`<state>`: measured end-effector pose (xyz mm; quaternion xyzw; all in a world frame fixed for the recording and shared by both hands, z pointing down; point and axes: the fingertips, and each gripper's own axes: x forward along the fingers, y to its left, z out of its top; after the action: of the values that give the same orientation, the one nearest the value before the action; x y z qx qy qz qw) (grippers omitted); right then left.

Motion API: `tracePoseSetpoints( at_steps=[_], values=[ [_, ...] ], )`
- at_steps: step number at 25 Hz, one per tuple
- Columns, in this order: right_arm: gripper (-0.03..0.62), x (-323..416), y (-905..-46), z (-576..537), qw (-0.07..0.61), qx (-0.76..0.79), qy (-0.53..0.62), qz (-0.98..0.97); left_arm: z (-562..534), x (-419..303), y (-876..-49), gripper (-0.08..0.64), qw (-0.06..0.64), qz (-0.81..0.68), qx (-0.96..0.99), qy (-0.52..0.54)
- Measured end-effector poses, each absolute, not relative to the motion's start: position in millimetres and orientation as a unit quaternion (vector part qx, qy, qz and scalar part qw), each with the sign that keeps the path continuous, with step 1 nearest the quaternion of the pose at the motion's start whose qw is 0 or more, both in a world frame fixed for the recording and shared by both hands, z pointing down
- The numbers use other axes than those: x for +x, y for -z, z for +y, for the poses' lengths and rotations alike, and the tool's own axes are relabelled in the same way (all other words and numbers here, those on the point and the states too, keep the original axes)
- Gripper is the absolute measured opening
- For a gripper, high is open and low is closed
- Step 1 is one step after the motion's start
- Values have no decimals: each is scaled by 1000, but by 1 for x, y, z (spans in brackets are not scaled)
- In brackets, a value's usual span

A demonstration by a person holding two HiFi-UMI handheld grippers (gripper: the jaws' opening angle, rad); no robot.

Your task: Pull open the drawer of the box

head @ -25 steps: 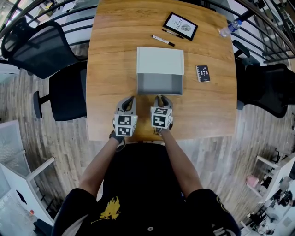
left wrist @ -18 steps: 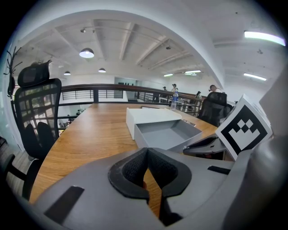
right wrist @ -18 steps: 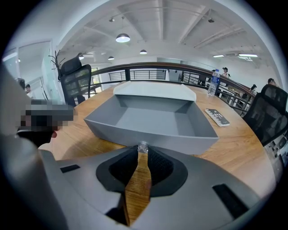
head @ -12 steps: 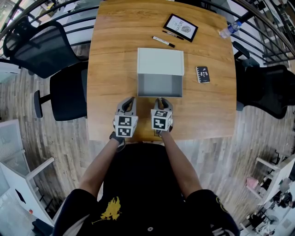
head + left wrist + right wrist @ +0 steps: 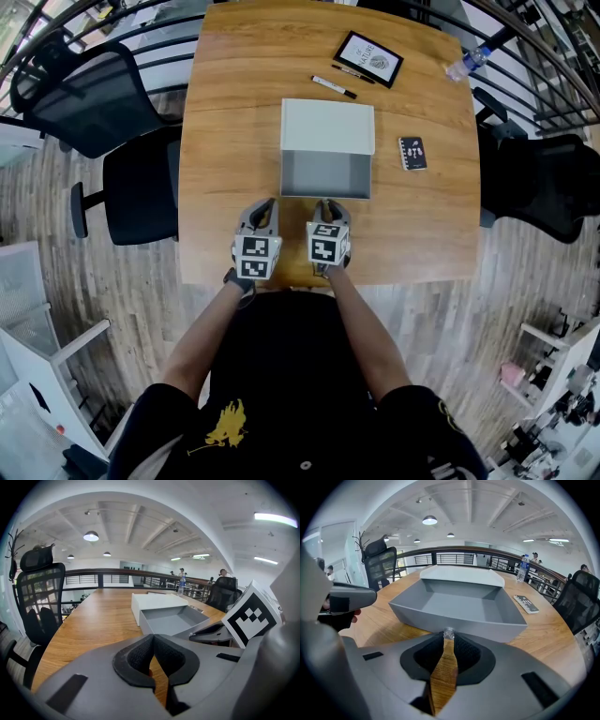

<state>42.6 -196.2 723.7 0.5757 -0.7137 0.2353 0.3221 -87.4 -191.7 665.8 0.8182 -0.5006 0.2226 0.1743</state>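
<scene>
A white box [image 5: 327, 125] lies mid-table with its grey drawer [image 5: 325, 174] pulled out toward me and nothing in it. In the right gripper view the drawer's front wall [image 5: 459, 616] sits right at the jaw tips. My right gripper [image 5: 328, 201] is shut on a small clear pull tab [image 5: 448, 633] at the middle of that wall. My left gripper [image 5: 263, 202] rests beside it on the left, near the drawer's front left corner, with its jaws shut and nothing between them. In the left gripper view the drawer [image 5: 174, 619] lies ahead to the right.
Beyond the box are a black pen [image 5: 333, 84] and a framed card [image 5: 367, 54]. A small black notebook [image 5: 412, 150] lies right of the box, and a water bottle [image 5: 466, 58] at the far right corner. Black office chairs [image 5: 84, 94] stand left and right of the table [image 5: 225, 112].
</scene>
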Motion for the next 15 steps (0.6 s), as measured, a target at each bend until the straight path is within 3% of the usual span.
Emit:
tracePoseSetpoints(
  at_steps=[7,9,15],
  values=[
    [74,44,-720,-195,301,588,-242,-711,-187,-89,-663,17,175,-503,817,-220],
    [172,45,-718,-193,281,595,-266,-705,-186,-89,-660,16,173,-503,818,-219],
    [176,57,-685,-184,252,597,-255,-718,-180,-88,-632,17,150,-499,827,-212]
  ],
)
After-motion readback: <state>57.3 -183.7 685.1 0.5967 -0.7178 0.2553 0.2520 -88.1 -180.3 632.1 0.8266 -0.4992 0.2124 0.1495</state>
